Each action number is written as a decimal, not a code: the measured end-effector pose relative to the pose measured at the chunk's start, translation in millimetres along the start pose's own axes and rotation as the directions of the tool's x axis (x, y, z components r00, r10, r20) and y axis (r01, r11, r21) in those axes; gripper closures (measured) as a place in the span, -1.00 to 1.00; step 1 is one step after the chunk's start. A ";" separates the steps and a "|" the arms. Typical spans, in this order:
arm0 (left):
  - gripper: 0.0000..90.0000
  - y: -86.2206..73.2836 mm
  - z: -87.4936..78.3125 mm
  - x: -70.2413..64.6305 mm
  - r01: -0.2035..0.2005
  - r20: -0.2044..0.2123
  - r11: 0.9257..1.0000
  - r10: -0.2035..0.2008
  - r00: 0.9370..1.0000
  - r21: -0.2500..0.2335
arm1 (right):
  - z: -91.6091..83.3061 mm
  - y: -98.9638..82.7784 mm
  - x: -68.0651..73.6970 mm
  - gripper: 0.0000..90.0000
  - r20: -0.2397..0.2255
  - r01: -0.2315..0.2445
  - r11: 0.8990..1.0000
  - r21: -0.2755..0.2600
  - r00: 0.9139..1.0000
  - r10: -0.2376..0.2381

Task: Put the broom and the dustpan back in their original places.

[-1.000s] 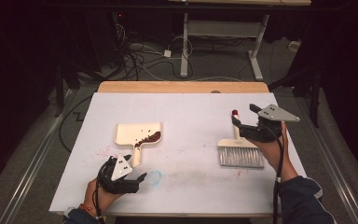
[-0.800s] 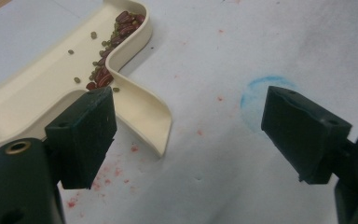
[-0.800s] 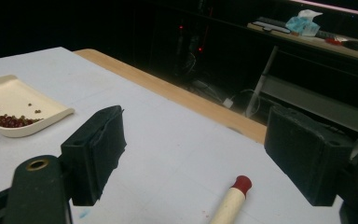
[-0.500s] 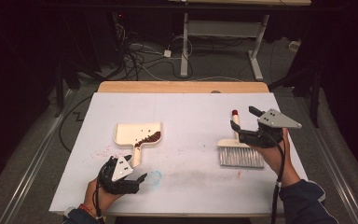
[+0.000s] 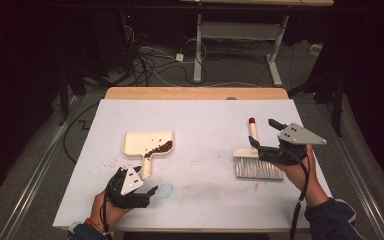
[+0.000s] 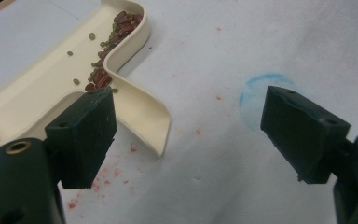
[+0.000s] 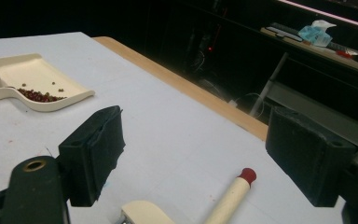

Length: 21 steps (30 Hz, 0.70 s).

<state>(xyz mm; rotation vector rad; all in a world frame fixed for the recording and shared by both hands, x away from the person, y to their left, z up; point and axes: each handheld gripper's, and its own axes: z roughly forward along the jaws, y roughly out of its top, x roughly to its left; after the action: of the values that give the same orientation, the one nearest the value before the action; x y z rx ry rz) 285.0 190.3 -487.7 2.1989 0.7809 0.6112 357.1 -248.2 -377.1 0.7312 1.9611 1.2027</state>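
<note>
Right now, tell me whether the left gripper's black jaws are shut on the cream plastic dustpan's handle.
No: the left gripper stands open, its jaws apart, beside the cream plastic dustpan.

Dustpan lies left on the table — beans inside; hand brush lies well apart, right.

overhead view, two close jaw-level views
</note>
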 end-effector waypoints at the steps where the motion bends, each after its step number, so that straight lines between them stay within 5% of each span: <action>1: -0.59 0.1 0.1 -0.2 -0.005 0.000 1.000 0.005 1.000 0.003 | -1.2 -0.6 0.3 -0.56 0.000 0.001 1.000 0.001 1.000 -0.001; 21: -0.59 1.0 0.4 -2.3 -0.026 -0.015 1.000 0.026 1.000 0.000 | -18.7 -19.3 2.1 -0.59 -0.008 0.043 0.998 0.046 0.999 -0.042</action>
<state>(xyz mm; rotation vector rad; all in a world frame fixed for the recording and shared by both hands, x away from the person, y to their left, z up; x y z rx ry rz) 284.0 188.0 -487.7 2.2102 0.7608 0.6417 339.0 -263.8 -389.5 0.7058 2.0061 1.1395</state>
